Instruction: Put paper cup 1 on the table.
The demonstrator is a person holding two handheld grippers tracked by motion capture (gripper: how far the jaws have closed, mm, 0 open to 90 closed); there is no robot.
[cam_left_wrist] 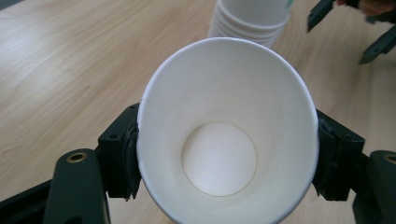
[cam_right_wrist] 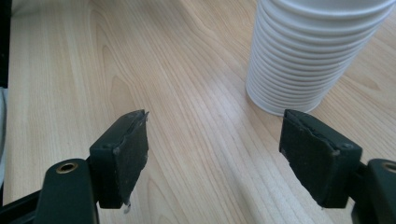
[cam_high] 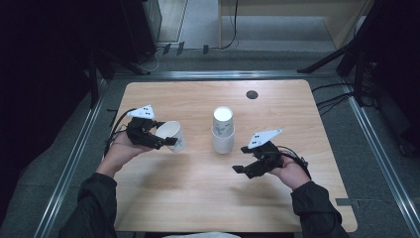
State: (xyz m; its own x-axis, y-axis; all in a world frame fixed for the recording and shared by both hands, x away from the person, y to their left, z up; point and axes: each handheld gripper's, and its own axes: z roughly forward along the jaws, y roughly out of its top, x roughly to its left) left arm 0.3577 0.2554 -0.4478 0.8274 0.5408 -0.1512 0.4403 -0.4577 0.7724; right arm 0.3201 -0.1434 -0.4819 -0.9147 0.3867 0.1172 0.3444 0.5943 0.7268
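While the left gripper [cam_high: 167, 140] pinches a paper cup [cam_high: 172, 135] tipped on its side, the cup stack [cam_high: 223, 130] stands at its three o'clock; right gripper [cam_high: 241, 158] fingers [cam_right_wrist: 122, 154] spread, empty, nearer.

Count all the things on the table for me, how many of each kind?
Single paper cup, held off the table in the left gripper: 1
Stack of paper cups, standing on the table (cups in it too many to tell): 1
Grippers, with the right gripper empty: 2
Total: 4
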